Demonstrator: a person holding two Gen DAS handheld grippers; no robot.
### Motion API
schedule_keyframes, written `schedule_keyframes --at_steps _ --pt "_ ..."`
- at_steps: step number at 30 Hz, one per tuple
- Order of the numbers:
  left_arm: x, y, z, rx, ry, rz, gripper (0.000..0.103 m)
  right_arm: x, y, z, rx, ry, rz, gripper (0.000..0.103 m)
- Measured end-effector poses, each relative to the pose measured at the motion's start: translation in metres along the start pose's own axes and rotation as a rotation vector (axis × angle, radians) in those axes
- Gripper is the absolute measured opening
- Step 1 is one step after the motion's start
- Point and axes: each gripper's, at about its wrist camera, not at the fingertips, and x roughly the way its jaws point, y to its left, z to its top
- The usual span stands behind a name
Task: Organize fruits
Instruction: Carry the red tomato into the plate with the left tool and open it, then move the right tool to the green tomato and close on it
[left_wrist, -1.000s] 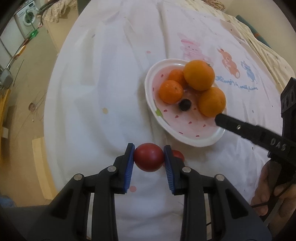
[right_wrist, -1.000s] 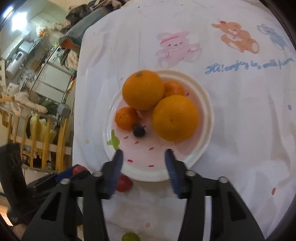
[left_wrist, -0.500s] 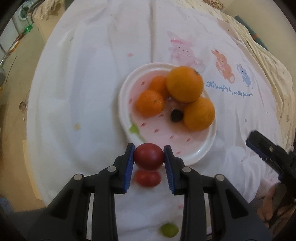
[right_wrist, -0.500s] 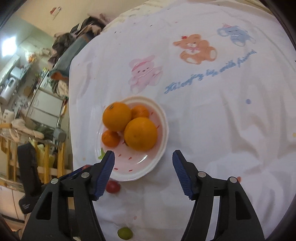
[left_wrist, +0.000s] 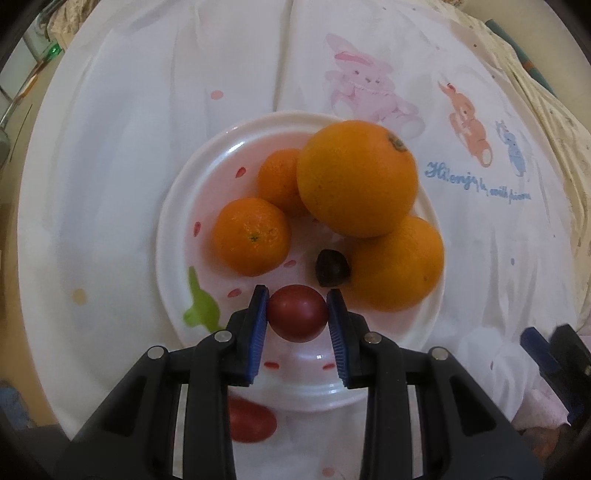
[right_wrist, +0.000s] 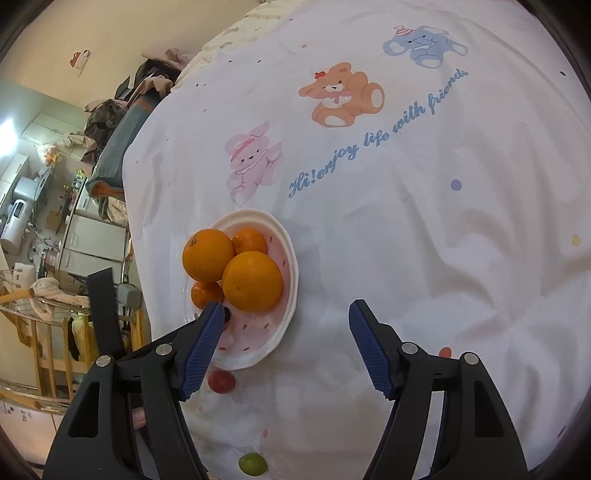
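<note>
While the left tool (left_wrist: 297, 319) grips a red tomato (left_wrist: 297, 313) over the plate (left_wrist: 177, 236), placing is underway.
Next it must lower and release; the right tool (right_wrist: 286, 347) is opening, empty.

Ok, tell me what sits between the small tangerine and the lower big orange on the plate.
In the left wrist view, a small dark fruit lies on the plate between the small tangerine and the lower big orange.

Left gripper (left_wrist: 297, 314) clamps a red tomato (left_wrist: 297, 318) over the plate (left_wrist: 177, 236) of oranges (left_wrist: 356, 177)
</note>
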Motion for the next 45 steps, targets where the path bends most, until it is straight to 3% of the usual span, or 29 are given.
schedule_keyframes --at_steps 9,10,12,15,30,35,45 --pt "0.008 0.003 0.000 0.005 0.029 0.011 0.031 -0.001 0.006 0.005 -0.026 0.002 0.000 0.073" --pt "0.007 0.002 0.000 0.014 0.026 0.012 0.037 -0.001 0.006 0.005 -0.027 0.003 -0.003 0.073" --pt "0.003 0.000 0.000 0.038 0.007 0.011 0.074 -0.001 0.006 0.004 -0.026 0.006 -0.003 0.073" --pt "-0.005 -0.006 -0.001 0.075 -0.012 0.023 0.085 0.000 0.010 0.004 -0.040 0.008 -0.002 0.073" --pt "-0.073 0.005 -0.021 0.099 -0.143 0.089 0.085 -0.005 0.022 -0.006 -0.098 0.003 -0.010 0.073" --pt "-0.090 0.020 -0.031 0.066 -0.166 0.053 0.085 -0.003 0.029 -0.021 -0.136 0.014 -0.025 0.073" --pt "-0.111 0.047 -0.069 0.079 -0.186 0.083 0.085 -0.002 0.048 -0.059 -0.249 0.051 -0.040 0.073"
